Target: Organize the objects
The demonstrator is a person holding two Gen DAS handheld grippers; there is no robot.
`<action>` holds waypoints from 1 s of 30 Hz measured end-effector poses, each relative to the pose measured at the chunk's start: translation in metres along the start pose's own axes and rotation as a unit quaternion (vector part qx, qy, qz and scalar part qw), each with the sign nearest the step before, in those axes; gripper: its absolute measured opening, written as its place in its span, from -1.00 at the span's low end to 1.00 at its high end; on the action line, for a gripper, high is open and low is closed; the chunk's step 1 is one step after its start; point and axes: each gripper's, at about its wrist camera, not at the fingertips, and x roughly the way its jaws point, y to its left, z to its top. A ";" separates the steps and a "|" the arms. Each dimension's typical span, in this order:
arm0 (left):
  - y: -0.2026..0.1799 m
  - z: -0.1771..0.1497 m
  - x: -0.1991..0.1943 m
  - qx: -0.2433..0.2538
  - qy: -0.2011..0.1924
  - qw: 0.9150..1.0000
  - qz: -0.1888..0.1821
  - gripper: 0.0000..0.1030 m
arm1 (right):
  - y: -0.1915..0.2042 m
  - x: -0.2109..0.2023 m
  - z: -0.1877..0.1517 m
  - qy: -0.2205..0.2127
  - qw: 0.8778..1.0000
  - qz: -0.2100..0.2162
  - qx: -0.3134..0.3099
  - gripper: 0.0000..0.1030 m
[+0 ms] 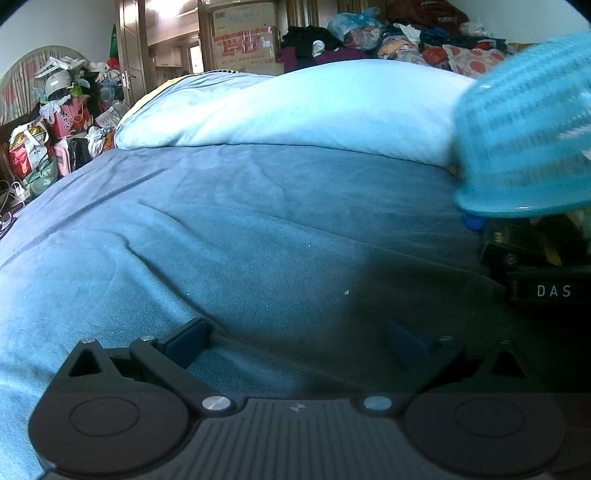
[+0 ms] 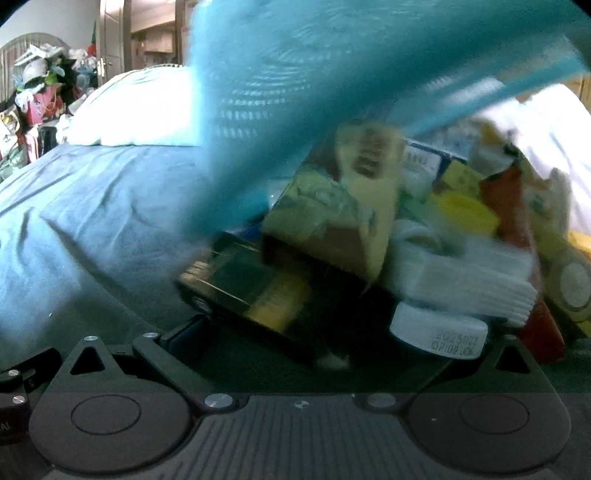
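Bedroom with a blue bedspread (image 1: 221, 229), pale pillow (image 1: 314, 107) far, clutter (image 1: 55, 122) far left. Left gripper (image 1: 295, 345) gapes empty; right gripper (image 2: 321, 343) spread, grasp unclear, near a blue basket (image 2: 280, 92) above spilled boxes (image 2: 332, 221).

Bed (image 1: 221, 229): blue velvety cover, creased, filling the near and middle ground. Pillow (image 1: 295, 107): pale blue-white, lying across the far end of the bed. Wall (image 1: 48, 29): plain, pale, far left. Door (image 1: 127, 55): brown wood, metal handle, far left of centre; beyond it a brightly lit room with pale cabinets. Cardboard boxes (image 1: 243, 40): stacked, red printing, far centre. Clothes heap (image 1: 406, 40): dark and patterned garments with a blue plastic bag, far right. Bag pile (image 1: 55, 122): gift bags, shopping bags and a white helmet, heaped against a curved headboard at far left. Light: strong daylight on the pillow.
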 end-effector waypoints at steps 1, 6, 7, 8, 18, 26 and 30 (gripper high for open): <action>0.000 0.000 0.000 0.000 0.000 1.000 0.000 1.00 | 0.000 -0.001 -0.001 -0.003 1.000 0.000 0.000 1.00; 0.000 0.000 0.001 0.000 0.000 1.000 0.001 1.00 | 0.001 -0.002 -0.002 0.000 1.000 0.001 0.003 1.00; 0.000 0.000 0.001 0.000 0.000 1.000 0.001 1.00 | 0.002 -0.002 -0.002 0.000 1.000 0.000 0.001 1.00; 0.000 0.000 0.001 0.000 0.000 1.000 0.001 1.00 | 0.003 -0.003 -0.002 0.000 1.000 0.000 0.001 1.00; -0.002 0.002 0.001 -0.003 0.004 1.000 0.005 1.00 | 0.004 -0.002 -0.002 -0.001 1.000 -0.001 0.001 1.00; 0.031 0.018 -0.041 -0.039 0.008 0.999 -0.002 0.99 | 0.005 -0.002 -0.002 0.000 1.000 -0.002 0.002 1.00; 0.082 0.016 -0.090 -0.098 -0.037 0.991 0.086 0.99 | 0.004 -0.002 -0.002 0.000 1.000 -0.002 0.002 1.00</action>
